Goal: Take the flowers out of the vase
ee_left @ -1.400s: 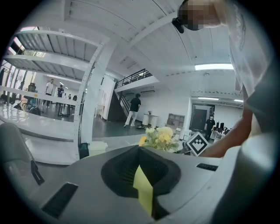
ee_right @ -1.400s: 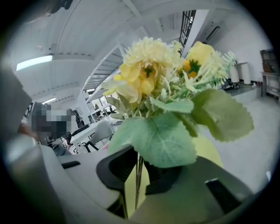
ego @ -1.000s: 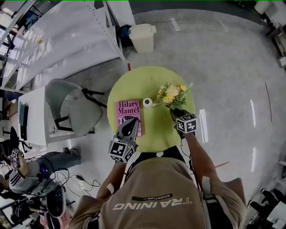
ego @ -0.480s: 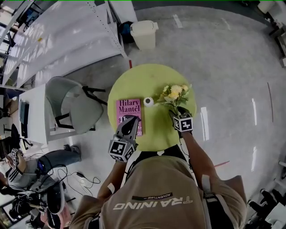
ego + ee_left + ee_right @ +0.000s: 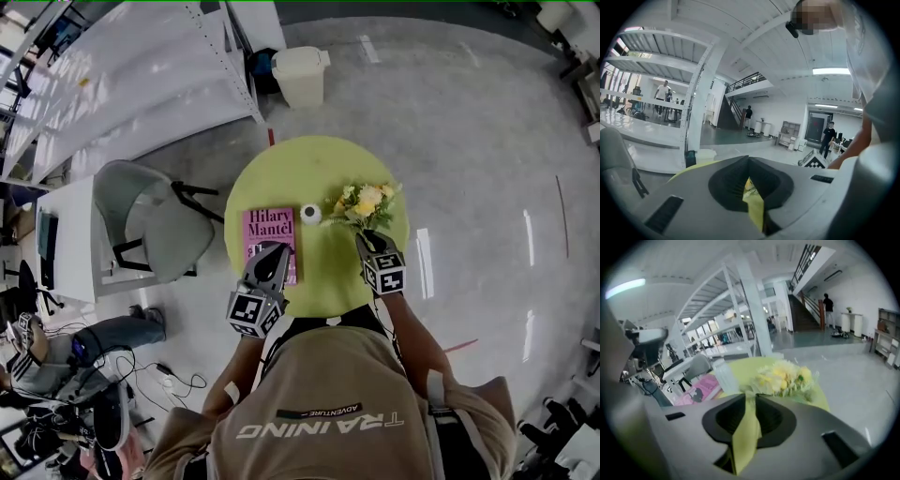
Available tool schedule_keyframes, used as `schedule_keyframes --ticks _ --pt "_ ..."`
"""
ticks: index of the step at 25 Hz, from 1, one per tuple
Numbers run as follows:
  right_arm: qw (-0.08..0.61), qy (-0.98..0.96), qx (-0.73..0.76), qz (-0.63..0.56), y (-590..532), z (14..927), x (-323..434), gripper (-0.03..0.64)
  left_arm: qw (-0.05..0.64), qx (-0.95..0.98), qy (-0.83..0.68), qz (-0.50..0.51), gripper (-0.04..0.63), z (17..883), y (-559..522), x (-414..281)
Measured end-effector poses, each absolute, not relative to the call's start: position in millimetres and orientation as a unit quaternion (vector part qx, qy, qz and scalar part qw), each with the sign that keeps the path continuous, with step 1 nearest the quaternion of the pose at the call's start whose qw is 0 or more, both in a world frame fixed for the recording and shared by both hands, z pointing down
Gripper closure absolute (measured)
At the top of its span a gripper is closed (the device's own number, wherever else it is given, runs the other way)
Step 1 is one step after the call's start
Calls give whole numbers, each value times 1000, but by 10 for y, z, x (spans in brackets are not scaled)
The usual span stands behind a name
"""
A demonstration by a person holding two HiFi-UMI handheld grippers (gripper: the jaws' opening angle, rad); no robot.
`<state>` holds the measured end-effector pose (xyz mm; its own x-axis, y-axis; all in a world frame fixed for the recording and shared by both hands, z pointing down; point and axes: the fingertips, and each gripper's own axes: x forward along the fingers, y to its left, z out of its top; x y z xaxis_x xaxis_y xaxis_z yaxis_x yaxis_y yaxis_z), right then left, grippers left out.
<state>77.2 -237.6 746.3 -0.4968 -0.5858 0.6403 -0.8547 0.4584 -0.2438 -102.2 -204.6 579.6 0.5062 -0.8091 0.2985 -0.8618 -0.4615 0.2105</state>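
Observation:
A bouquet of yellow and white flowers (image 5: 364, 204) lies on the round yellow-green table (image 5: 281, 178), just right of the small white vase (image 5: 310, 215). My right gripper (image 5: 364, 239) points at the stem end from the near side. In the right gripper view the flowers (image 5: 785, 378) sit just beyond the right gripper (image 5: 750, 397). Its jaws are closing, and only tabletop shows in the narrow gap. The vase (image 5: 724, 376) stands left of the blooms. My left gripper (image 5: 275, 251) hovers over the pink book (image 5: 269, 230), holding nothing; a thin strip of table shows between the left gripper's (image 5: 749, 180) jaws.
A grey chair (image 5: 155, 220) stands left of the table, with white shelving (image 5: 141, 75) behind it. A pale bin (image 5: 300, 77) sits on the floor beyond the table. Cables and gear lie on the floor at the lower left.
My right gripper has drawn back toward the person, away from the flowers, which stay on the table beside the vase. The left gripper has kept still.

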Motion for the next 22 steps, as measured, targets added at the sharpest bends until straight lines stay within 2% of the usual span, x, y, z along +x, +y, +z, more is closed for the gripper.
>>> schedule_keyframes --ticks 1,4,5,10,15,22 --pt "215 -836 437 255 -2385 7283 732 568 168 851 -491 77 589 5786 -2040 -1032" --pt "165 -873 413 201 -2363 6798 597 585 163 852 -493 74 589 5755 -2028 -1075" --pt "153 -883 402 188 -2346 6654 544 612 162 852 -493 72 589 5744 -2022 -1094" --pt "85 -926 334 156 -2239 5979 278 614 155 852 -496 64 589 5666 -1969 -1137" --pt "-9 -940 292 176 -2157 5392 148 615 148 851 -501 55 589 5575 -1908 -1170" --pt "48 -956 279 82 -1964 4967 -26 614 133 849 -510 45 589 5435 -1798 -1203"
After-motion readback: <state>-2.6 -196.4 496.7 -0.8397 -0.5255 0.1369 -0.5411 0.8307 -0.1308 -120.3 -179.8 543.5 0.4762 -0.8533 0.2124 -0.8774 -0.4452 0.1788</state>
